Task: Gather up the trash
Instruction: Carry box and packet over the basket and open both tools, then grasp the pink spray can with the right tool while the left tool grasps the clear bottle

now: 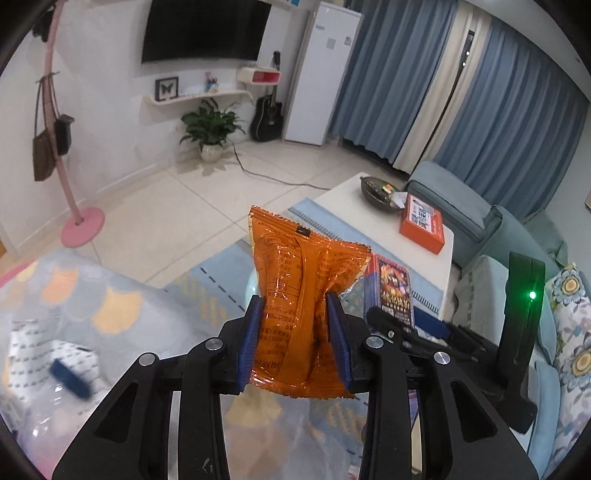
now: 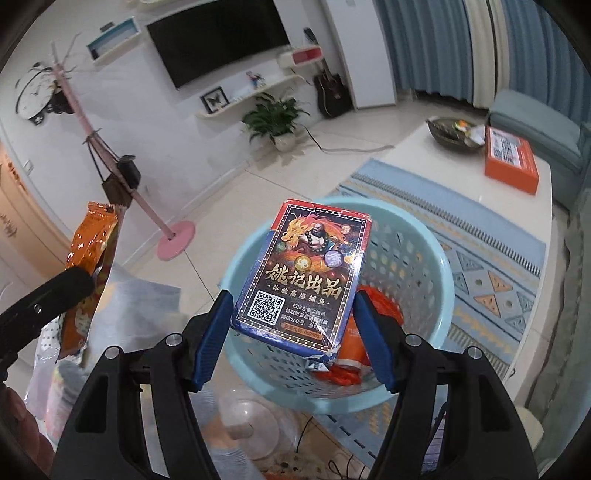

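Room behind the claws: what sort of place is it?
Most likely a home living room: a wall-mounted TV, a blue sofa beside a low white table, and a guitar leaning by the wall.

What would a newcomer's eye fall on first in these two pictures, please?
The orange packet, crinkled and upright, clamped in the left gripper. Then the dragon-printed card box, between the fingers of the right gripper above the pale blue basket, which already holds orange wrappers.

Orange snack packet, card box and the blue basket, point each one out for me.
orange snack packet (image 1: 303, 280): left wrist view, middle of its printed back.
card box (image 2: 306, 273): right wrist view, centre of its front face.
blue basket (image 2: 448, 295): right wrist view, right rim.
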{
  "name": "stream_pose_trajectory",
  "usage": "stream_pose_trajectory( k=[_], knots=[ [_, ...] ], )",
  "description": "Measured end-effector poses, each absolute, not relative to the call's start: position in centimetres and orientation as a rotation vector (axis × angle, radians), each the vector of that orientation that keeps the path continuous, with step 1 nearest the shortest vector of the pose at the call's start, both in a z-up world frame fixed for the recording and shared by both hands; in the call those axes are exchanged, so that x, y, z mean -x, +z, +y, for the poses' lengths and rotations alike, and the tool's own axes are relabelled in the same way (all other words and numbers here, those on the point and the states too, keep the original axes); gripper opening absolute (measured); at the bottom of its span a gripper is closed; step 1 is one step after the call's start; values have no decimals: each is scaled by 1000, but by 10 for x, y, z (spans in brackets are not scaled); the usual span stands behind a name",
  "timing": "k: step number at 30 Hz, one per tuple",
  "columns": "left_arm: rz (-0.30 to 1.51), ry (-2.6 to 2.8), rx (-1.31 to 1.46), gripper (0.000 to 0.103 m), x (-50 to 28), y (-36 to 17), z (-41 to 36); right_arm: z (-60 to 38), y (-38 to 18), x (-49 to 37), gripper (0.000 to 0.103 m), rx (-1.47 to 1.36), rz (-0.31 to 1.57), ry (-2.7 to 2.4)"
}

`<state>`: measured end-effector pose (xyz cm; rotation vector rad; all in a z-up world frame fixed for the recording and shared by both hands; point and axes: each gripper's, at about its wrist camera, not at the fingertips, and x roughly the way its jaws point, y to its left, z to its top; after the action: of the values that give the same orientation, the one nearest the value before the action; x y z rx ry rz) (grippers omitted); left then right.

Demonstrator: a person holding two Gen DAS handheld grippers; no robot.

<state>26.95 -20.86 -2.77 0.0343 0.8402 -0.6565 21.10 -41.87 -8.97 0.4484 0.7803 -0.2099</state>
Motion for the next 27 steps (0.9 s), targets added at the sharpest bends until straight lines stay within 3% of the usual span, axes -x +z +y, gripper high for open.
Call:
stream_pose_trajectory(
  k=[2,6,17,27],
  knots=[
    [857,-658,-38,36,-273,-36,-217,-426,-98,-212,64,-471,798,-219],
    [858,-651,-39,59,-280,-41,-224,-438,-107,-212,64,-506,817,-228],
    [830,-650,-36,71,-271,-36,-219,-434,-99,-205,65,-504,813,-209],
    [846,-703,5,71,-276,-38,-224,-430,-83,-188,65,-509,784,-229]
  ],
)
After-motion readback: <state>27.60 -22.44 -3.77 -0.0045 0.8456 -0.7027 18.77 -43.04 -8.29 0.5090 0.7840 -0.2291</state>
